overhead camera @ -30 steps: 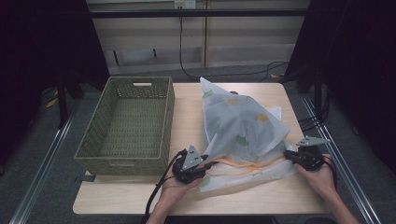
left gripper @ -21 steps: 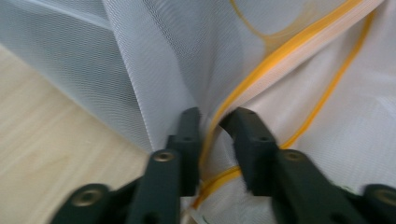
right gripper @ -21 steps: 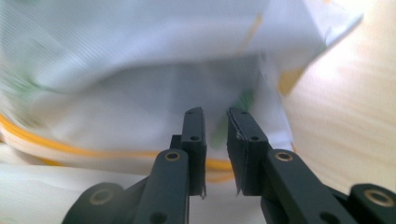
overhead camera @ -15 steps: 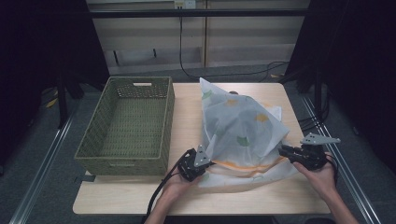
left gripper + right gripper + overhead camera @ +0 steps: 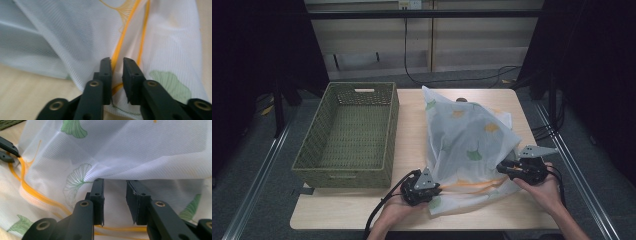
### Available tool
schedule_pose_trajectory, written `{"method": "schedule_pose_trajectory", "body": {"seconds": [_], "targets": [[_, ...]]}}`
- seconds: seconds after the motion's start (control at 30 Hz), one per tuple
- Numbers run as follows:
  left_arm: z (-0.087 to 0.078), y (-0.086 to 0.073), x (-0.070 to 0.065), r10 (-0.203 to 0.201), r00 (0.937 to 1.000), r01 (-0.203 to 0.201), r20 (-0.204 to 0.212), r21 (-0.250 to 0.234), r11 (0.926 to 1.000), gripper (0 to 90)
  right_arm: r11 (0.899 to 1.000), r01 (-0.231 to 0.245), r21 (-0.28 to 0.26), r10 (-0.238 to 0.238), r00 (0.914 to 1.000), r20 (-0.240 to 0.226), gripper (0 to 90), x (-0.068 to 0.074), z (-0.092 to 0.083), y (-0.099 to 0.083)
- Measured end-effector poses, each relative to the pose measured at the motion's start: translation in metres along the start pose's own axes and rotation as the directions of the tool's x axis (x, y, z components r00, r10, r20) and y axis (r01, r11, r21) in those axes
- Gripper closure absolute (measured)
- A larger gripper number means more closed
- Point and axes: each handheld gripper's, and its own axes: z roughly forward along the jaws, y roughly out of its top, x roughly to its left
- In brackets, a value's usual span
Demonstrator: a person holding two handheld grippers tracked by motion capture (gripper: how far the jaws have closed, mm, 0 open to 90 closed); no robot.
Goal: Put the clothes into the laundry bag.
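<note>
The cloth (image 5: 469,145), a sheer white mesh printed with green leaves and orange lines, lay on the right half of the desk (image 5: 412,120), rising in a loose peak toward the upper middle of the high view and spreading to a wide hem along the lower edge. Its long axis ran from that near hem up toward the back of the desk. The basket (image 5: 349,132) stood well apart to the left, with nothing in it.

The left tongs (image 5: 434,188) sat at the lower left corner of the cloth, the right tongs (image 5: 504,167) at its lower right side, a little higher in the frame. So the cloth lay between the two, each pointing inward at it, and neither hand was clearly nearer.

In the left gripper view the left tongs (image 5: 117,65) stood only narrowly apart, with a fold of mesh and an orange line running up between the jaws; whether the pads had actually pinched it I could not tell. In the right gripper view the right tongs (image 5: 115,187) stood wider open, holding nothing, the cloth's overhanging edge just above and beyond the tips.

My judgement: any coming lift would turn on both tongs closing on the near hem, the right one needing to push in farther first.
</note>
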Motion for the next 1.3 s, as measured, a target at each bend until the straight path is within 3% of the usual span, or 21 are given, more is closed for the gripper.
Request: {"method": "schedule_pose_trajectory", "body": {"seconds": [0.03,0.1,0.2,0.3,0.33,0.4,0.5,0.53,0.6,0.73,0.8,0.83,0.87,0.93,0.97,1.03,1.07,1.17,1.2,1.27,1.3], "targets": [[0.000,-0.001,0.000,0.003,0.9999,-0.002,0.010,-0.013,0.9999,75.4,1.000,0.004,0.006,-0.004,1.0000,-0.002,68.1,0.000,0.001,-0.001],[-0.003,-0.002,0.000,0.009,0.9999,-0.009,0.007,0.011,0.9999,73.9,1.000,0.000,0.021,0.000,1.0000,0.004,68.1,-0.002,0.003,-0.004],[-0.004,-0.004,0.002,-0.019,0.9998,0.019,-0.006,0.003,0.9998,72.8,0.999,-0.017,0.032,0.017,0.9998,0.010,68.1,-0.006,0.003,-0.009],[-0.010,-0.006,0.000,-0.057,0.9984,0.056,-0.006,-0.061,0.9965,63.8,0.999,-0.051,-0.012,0.051,0.9985,0.022,66.8,-0.009,-0.004,-0.010],[-0.013,-0.006,-0.001,-0.082,0.9966,0.083,0.006,-0.111,0.9904,62.2,0.998,-0.061,-0.025,0.062,0.9978,0.023,65.7,-0.010,-0.006,-0.010],[-0.017,-0.005,-0.002,-0.108,0.9941,0.108,0.009,-0.144,0.9837,53.3,0.994,-0.087,-0.061,0.089,0.9957,0.028,63.6,-0.011,-0.011,-0.010],[-0.025,-0.001,-0.004,-0.143,0.9897,0.138,-0.008,-0.211,0.9677,43.8,0.990,-0.102,-0.096,0.105,0.9938,0.035,59.7,-0.013,-0.015,-0.010],[-0.029,-0.001,-0.004,-0.147,0.9891,0.144,0.005,-0.240,0.9601,40.7,0.988,-0.108,-0.108,0.113,0.9929,0.038,58.5,-0.012,-0.017,-0.010],[-0.035,0.001,-0.005,-0.169,0.9852,0.157,-0.026,-0.264,0.9517,34.7,0.985,-0.113,-0.131,0.120,0.9918,0.044,56.5,-0.012,-0.021,-0.010],[-0.045,0.002,-0.008,-0.180,0.9804,0.150,-0.081,-0.288,0.9459,27.0,0.979,-0.119,-0.168,0.131,0.9897,0.058,53.3,-0.010,-0.027,-0.010],[-0.051,0.002,-0.009,-0.197,0.9723,0.151,-0.126,-0.302,0.9412,23.6,0.977,-0.121,-0.178,0.133,0.9894,0.059,50.8,-0.008,-0.030,-0.010],[-0.053,0.001,-0.008,-0.204,0.9716,0.156,-0.120,-0.324,0.9330,23.0,0.976,-0.123,-0.182,0.137,0.9885,0.065,49.6,-0.007,-0.031,-0.010],[-0.056,0.000,-0.008,-0.208,0.9682,0.154,-0.139,-0.324,0.9335,22.5,0.973,-0.125,-0.193,0.139,0.9882,0.064,47.9,-0.006,-0.033,-0.010],[-0.061,-0.002,-0.008,-0.230,0.9588,0.160,-0.167,-0.351,0.9227,22.1,0.968,-0.139,-0.211,0.155,0.9862,0.059,44.9,-0.003,-0.036,-0.011],[-0.064,-0.004,-0.009,-0.236,0.9531,0.158,-0.189,-0.353,0.9220,23.4,0.966,-0.144,-0.217,0.160,0.9852,0.061,42.9,-0.001,-0.038,-0.011],[-0.069,-0.008,-0.010,-0.255,0.9476,0.166,-0.192,-0.387,0.9070,23.8,0.958,-0.172,-0.231,0.183,0.9828,0.025,41.6,0.001,-0.042,-0.012],[-0.072,-0.009,-0.011,-0.261,0.9441,0.166,-0.201,-0.395,0.9036,22.4,0.956,-0.169,-0.240,0.181,0.9831,0.028,40.5,0.004,-0.044,-0.013],[-0.082,-0.012,-0.015,-0.266,0.9426,0.163,-0.202,-0.416,0.8948,21.5,0.954,-0.160,-0.254,0.173,0.9844,0.031,37.7,0.008,-0.049,-0.016],[-0.084,-0.013,-0.017,-0.277,0.9376,0.172,-0.211,-0.411,0.8952,20.9,0.954,-0.159,-0.256,0.174,0.9841,0.036,36.0,0.009,-0.051,-0.017],[-0.088,-0.016,-0.019,-0.301,0.9273,0.186,-0.222,-0.426,0.8854,20.4,0.952,-0.160,-0.263,0.176,0.9836,0.039,34.7,0.010,-0.054,-0.020],[-0.091,-0.018,-0.020,-0.303,0.9235,0.182,-0.235,-0.428,0.8854,20.4,0.951,-0.156,-0.266,0.173,0.9840,0.043,34.2,0.010,-0.055,-0.022]]}}
